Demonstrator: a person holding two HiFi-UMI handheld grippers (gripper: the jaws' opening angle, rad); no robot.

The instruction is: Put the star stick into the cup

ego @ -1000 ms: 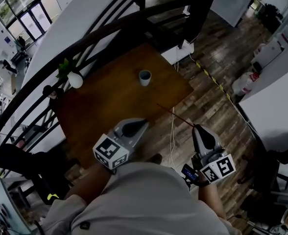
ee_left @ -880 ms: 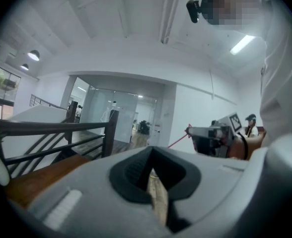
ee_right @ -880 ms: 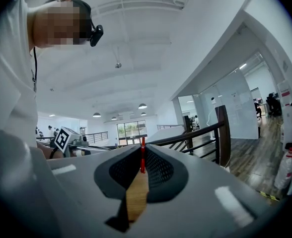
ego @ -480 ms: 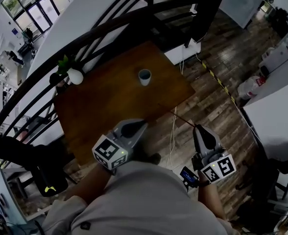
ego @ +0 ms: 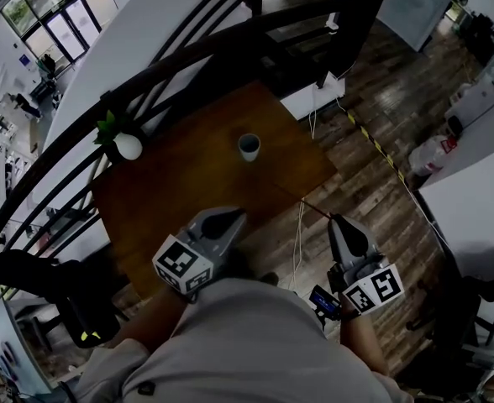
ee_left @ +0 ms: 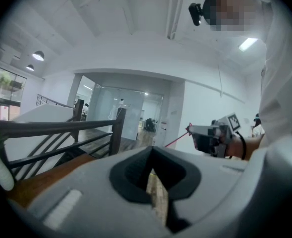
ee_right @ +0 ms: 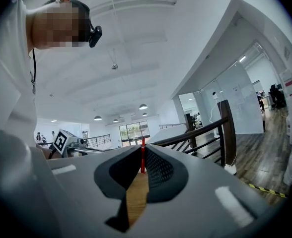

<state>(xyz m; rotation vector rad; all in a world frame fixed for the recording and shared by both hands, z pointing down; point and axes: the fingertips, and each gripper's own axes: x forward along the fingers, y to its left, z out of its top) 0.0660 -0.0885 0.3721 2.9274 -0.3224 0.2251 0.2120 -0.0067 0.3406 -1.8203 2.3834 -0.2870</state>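
Note:
A small blue-grey cup (ego: 249, 147) stands upright on the brown wooden table (ego: 180, 183), towards its far right. My right gripper (ego: 339, 220) is held off the table's right front corner, shut on a thin red star stick (ego: 307, 206) that points up and left towards the table. In the right gripper view the star stick (ee_right: 143, 157) stands pinched between the jaws. The left gripper (ego: 230, 217) hovers over the table's near edge, shut with nothing in it. From the left gripper view I see the right gripper (ee_left: 209, 135) with the red stick (ee_left: 177, 139).
A white vase with a green plant (ego: 124, 141) stands at the table's far left corner. A dark stair railing (ego: 188, 49) curves behind the table. Cables (ego: 297, 233) hang onto the wooden floor to the right.
The view has shifted a little, so the table and cup sit slightly lower in the picture. Both grippers keep almost the same places, the stick still held.

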